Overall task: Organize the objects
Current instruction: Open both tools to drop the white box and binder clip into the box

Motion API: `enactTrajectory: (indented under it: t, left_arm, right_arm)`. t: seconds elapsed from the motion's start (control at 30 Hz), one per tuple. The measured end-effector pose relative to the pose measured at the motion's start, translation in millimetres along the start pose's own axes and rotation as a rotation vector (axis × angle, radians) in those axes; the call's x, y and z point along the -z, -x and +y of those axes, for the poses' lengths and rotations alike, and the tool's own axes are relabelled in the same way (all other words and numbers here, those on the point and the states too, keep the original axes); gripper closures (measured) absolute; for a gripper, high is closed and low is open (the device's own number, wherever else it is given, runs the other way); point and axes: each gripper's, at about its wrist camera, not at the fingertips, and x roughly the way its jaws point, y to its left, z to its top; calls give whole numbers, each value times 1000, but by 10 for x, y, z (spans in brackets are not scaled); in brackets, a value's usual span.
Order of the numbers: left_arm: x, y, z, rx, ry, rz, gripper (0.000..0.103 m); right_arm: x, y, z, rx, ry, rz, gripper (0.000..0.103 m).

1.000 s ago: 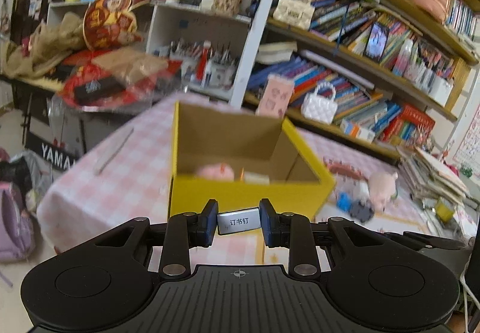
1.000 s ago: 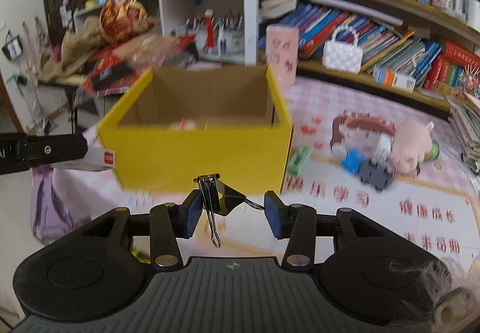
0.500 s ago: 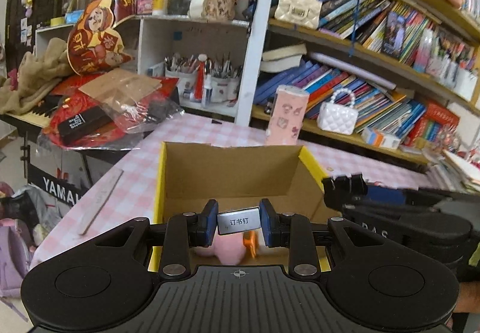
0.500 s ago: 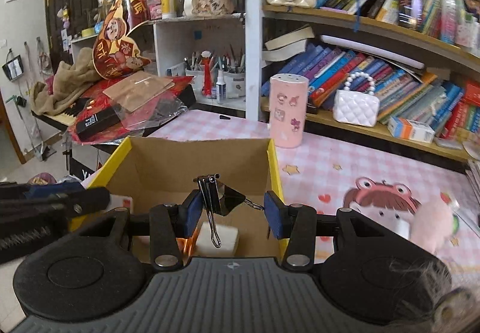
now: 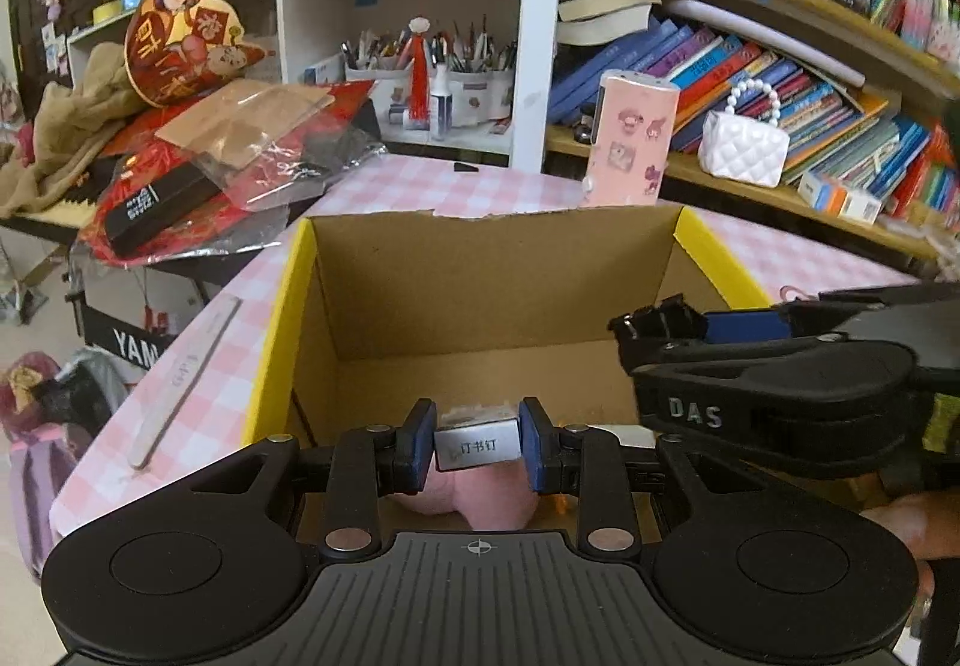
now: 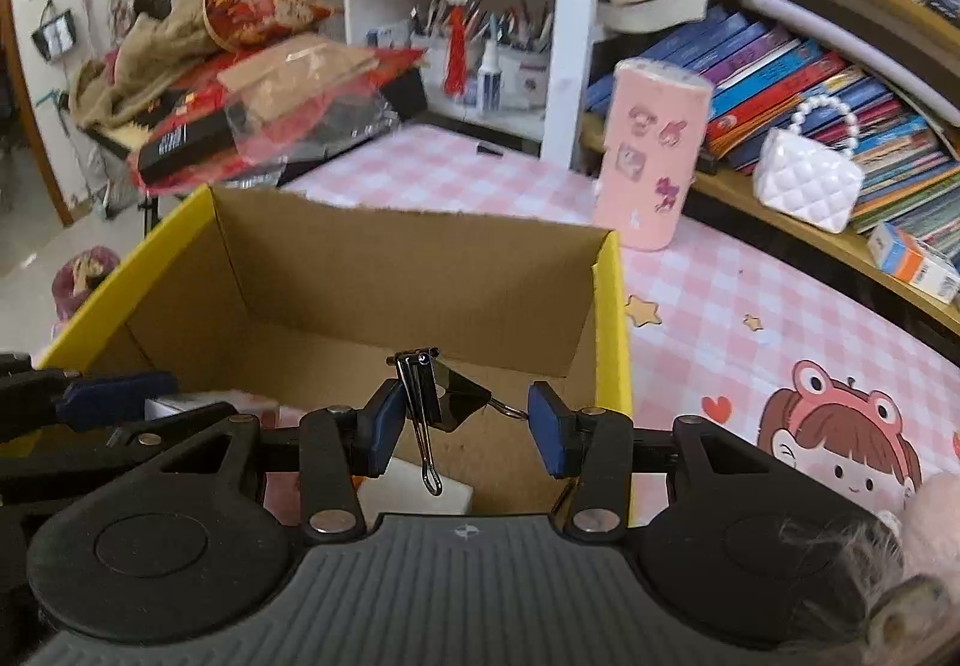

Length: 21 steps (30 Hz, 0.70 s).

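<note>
From the left wrist, the left claw (image 5: 477,447) is clamped on a small staple box (image 5: 476,446) and hangs over the open yellow cardboard box (image 5: 282,306) on the pink checked table (image 5: 420,183), a pink plush toy (image 5: 474,495) lying on the box floor right beneath it, while the right claw (image 5: 657,321) reaches in from the right, over the same box. From the right wrist, the right claw (image 6: 461,423) grips a black binder clip (image 6: 435,399) between its blue pads, one wire handle dangling, above the box interior where a white block (image 6: 420,489) lies, with a pink cylindrical container (image 6: 651,156) standing on the table beyond the far corner.
</note>
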Motion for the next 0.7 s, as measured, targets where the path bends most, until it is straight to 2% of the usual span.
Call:
enactTrajectory:
  t: [0.37, 0.5, 0.53, 0.57, 0.6, 0.63, 0.7]
  left_arm:
    - [9, -180, 16, -42, -2, 42, 75]
    - [22, -149, 15, -49, 3, 34, 73]
    - [23, -133, 13, -50, 3, 30, 72]
    - [23, -111, 19, -47, 5, 26, 72]
    - [18, -96, 23, -48, 7, 23, 66]
    - [16, -71, 25, -49, 7, 16, 57]
    - [12, -12, 22, -54, 5, -6, 48]
  right_arm:
    - [-58, -143, 60, -22, 67, 48, 60]
    - [-50, -139, 64, -20, 72, 50, 59]
    - [-51, -137, 61, -21, 68, 49, 58]
    - [-49, -125, 50, -21, 56, 43, 53]
    - [-50, -108, 29, -21, 40, 35, 45]
    - [-54, -85, 9, -20, 20, 26, 44]
    - [-59, -6, -19, -18, -20, -3, 43]
